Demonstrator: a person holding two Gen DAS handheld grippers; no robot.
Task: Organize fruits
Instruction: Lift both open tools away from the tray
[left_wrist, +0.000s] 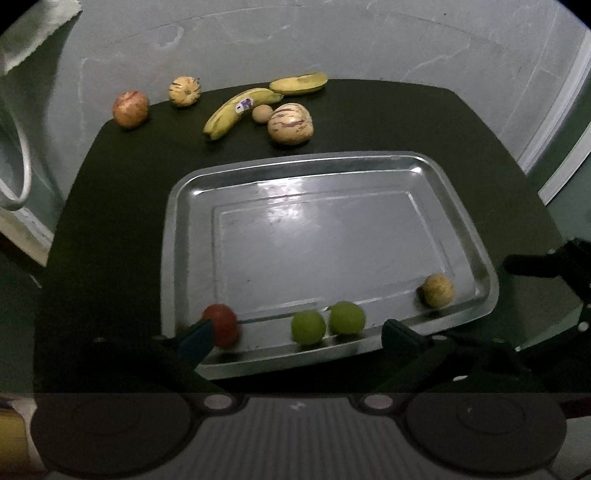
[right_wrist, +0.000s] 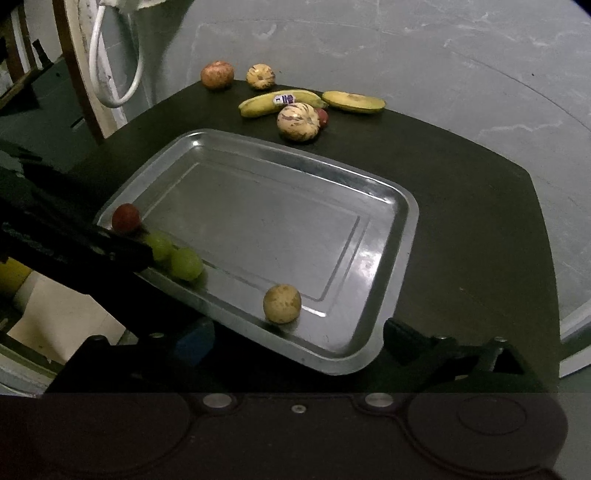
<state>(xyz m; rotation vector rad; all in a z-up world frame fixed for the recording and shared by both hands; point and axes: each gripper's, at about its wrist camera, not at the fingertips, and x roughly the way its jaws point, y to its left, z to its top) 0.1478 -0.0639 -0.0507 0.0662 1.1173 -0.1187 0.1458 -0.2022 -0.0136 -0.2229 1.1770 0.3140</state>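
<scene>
Black gripper (left_wrist: 295, 338), blue-padded fingers (left_wrist: 197, 336)

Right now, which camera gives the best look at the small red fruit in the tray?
The right wrist view. There the small red fruit sits clear in the tray's corner, only its lower edge clipped. In the left wrist view, the left hand-held gripper's finger covers part of that fruit, which looks blurred.

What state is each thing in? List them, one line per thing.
Rectangular metal tray: flat on dark table, holding four small fruits.
Small red round fruit: in tray.
Two green round fruits: in tray, side by side.
Two yellow bananas: on table, outside tray.
Left tongs: open, empty.
Right tongs: open, empty.
</scene>
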